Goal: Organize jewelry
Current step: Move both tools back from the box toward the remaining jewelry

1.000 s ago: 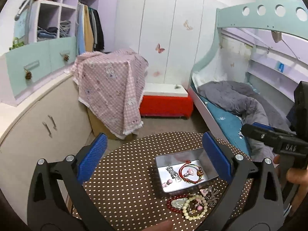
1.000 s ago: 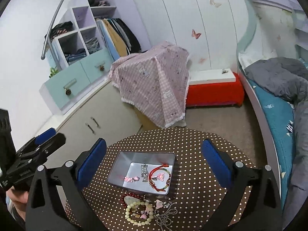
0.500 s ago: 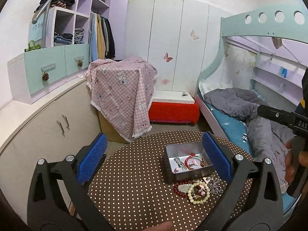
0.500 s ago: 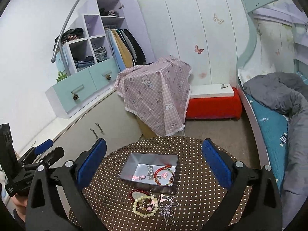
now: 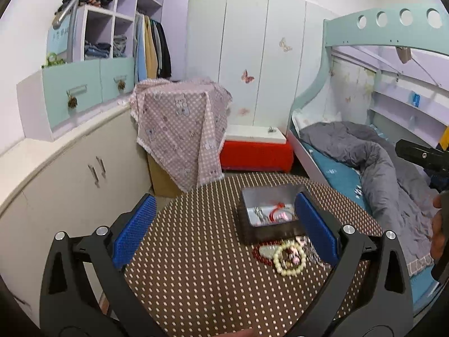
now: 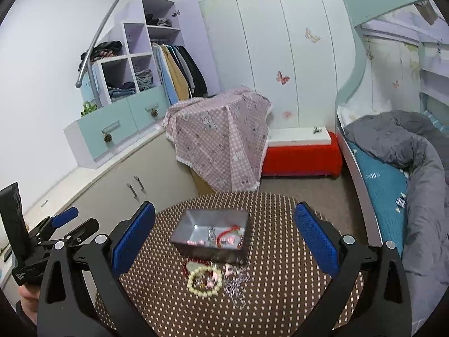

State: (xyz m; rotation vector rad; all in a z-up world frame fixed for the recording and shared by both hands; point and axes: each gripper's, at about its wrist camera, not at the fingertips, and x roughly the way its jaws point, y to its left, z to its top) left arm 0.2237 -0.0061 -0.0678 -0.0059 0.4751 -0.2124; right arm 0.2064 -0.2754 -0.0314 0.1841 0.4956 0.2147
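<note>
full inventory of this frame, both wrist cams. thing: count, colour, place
table: 1, brown with pale dots, round, foreground
tin box: 1, silver, open, on table centre; red bracelet and small pink and silver pieces inside
pearl bracelet: 1, cream, on table in front of the box
red bead bracelet: 1, dark red, partly under the pearl one
silver chain: 1, beside the pearl bracelet
checked cloth: 1, pink, draped over something behind the table
bench: 1, red with white top, by the wardrobe
bed: 1, teal sheet, grey duvet, right
left gripper: 1, black with blue pads, open, empty, above table
right gripper: 1, same, open, empty
</note>
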